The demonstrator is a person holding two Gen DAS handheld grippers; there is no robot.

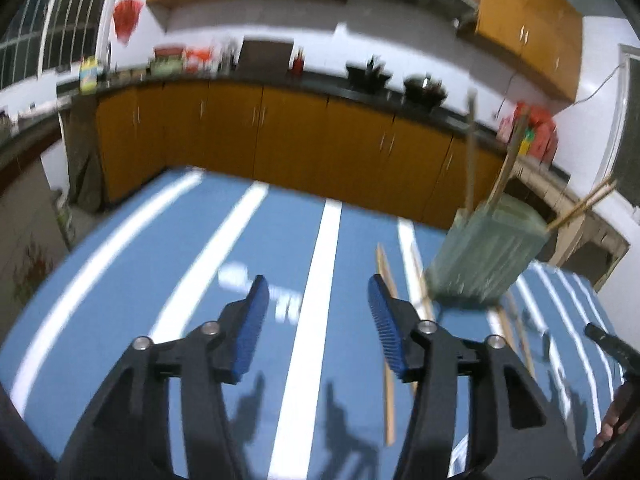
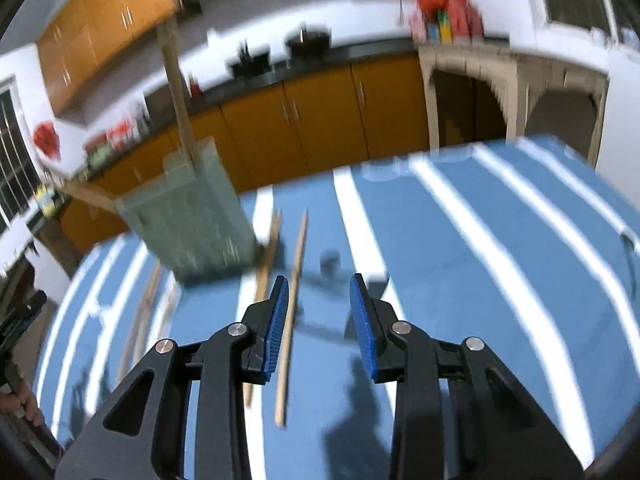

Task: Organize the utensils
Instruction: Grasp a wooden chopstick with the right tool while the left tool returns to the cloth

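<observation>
Wooden chopsticks [image 2: 289, 320] lie loose on the blue striped cloth [image 2: 460, 280] beside the green holder [image 2: 192, 220]. Both my left gripper [image 1: 318, 320] and right gripper [image 2: 319, 320] stand apart, empty; I should straddle one stick squarely before closing.

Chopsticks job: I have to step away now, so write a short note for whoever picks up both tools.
Left tool: open, empty, over the blue cloth with white stripes.
Right tool: open, empty; a loose wooden chopstick lies on the cloth just beside its left finger, not gripped.
Pale green translucent plastic holder stands on the cloth with a few chopsticks already in it.
Left to do: several wooden chopsticks lie flat around the holder's base. Pick each up and stand it in the holder. The pictures are blurred, so I cannot give an exact count.
</observation>
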